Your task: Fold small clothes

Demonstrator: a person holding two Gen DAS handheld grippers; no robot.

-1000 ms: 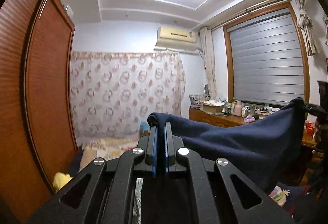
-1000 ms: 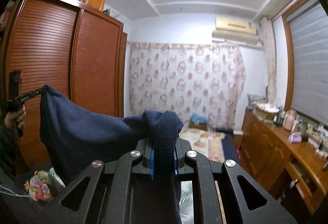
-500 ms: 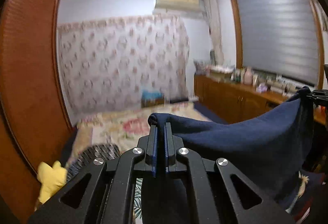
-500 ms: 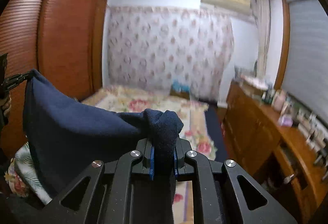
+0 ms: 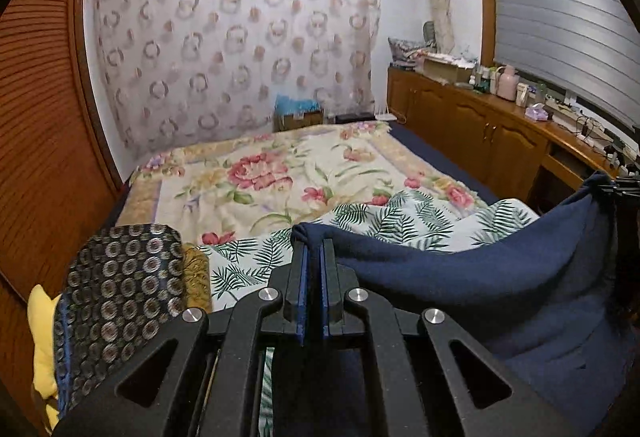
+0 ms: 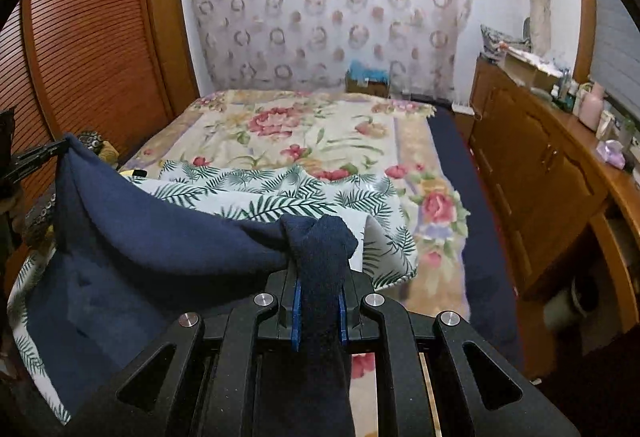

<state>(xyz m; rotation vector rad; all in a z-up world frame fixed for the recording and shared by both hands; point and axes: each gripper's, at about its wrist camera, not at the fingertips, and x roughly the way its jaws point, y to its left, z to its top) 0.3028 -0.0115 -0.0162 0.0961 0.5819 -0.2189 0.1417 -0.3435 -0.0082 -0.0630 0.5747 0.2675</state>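
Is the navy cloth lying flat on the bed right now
No, the navy cloth sags between the right gripper and left gripper, above the fern-print sheet.

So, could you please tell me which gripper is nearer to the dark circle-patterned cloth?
Left. The left gripper is right beside the circle-patterned cloth; the right gripper holds the navy garment's far corner.

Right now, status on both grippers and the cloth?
Left gripper and right gripper both shut on navy cloth. It hangs stretched over the bed. Nothing blocking.
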